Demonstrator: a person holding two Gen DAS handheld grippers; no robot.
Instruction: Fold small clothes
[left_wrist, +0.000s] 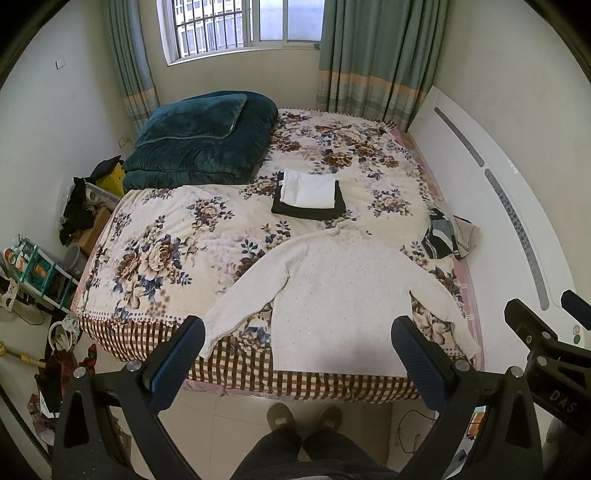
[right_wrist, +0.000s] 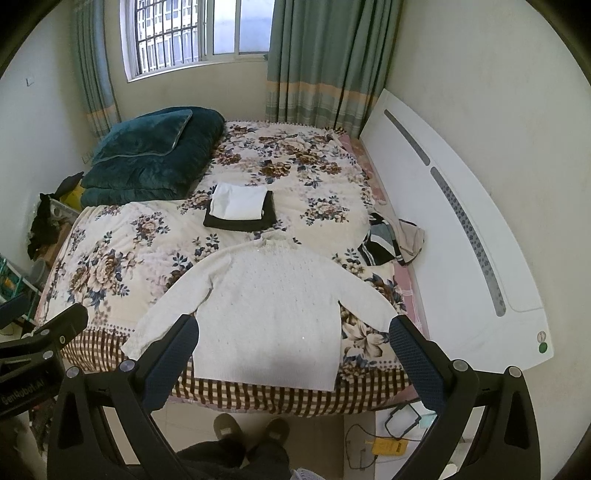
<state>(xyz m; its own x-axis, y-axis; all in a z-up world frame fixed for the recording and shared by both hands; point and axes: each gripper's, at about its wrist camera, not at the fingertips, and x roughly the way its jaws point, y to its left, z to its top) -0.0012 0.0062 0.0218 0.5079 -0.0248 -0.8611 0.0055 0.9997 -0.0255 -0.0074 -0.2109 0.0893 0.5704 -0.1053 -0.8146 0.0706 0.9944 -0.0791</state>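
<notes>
A white knit sweater (left_wrist: 332, 291) lies flat on the floral bedspread (left_wrist: 177, 229), sleeves spread, hem at the near bed edge; it also shows in the right wrist view (right_wrist: 269, 310). Behind it sits a folded stack, a white garment (left_wrist: 308, 190) on a dark one (left_wrist: 306, 212), also seen in the right wrist view (right_wrist: 240, 205). A crumpled striped garment (left_wrist: 441, 236) lies at the right edge of the bed. My left gripper (left_wrist: 299, 354) and right gripper (right_wrist: 295, 354) are both open and empty, held above the near bed edge over the sweater's hem.
A folded teal quilt (left_wrist: 201, 142) lies at the far left of the bed. A white headboard (left_wrist: 491, 206) runs along the right. Clutter and shelves (left_wrist: 40, 273) stand on the floor at left. The person's feet (left_wrist: 303, 417) stand on the tiles.
</notes>
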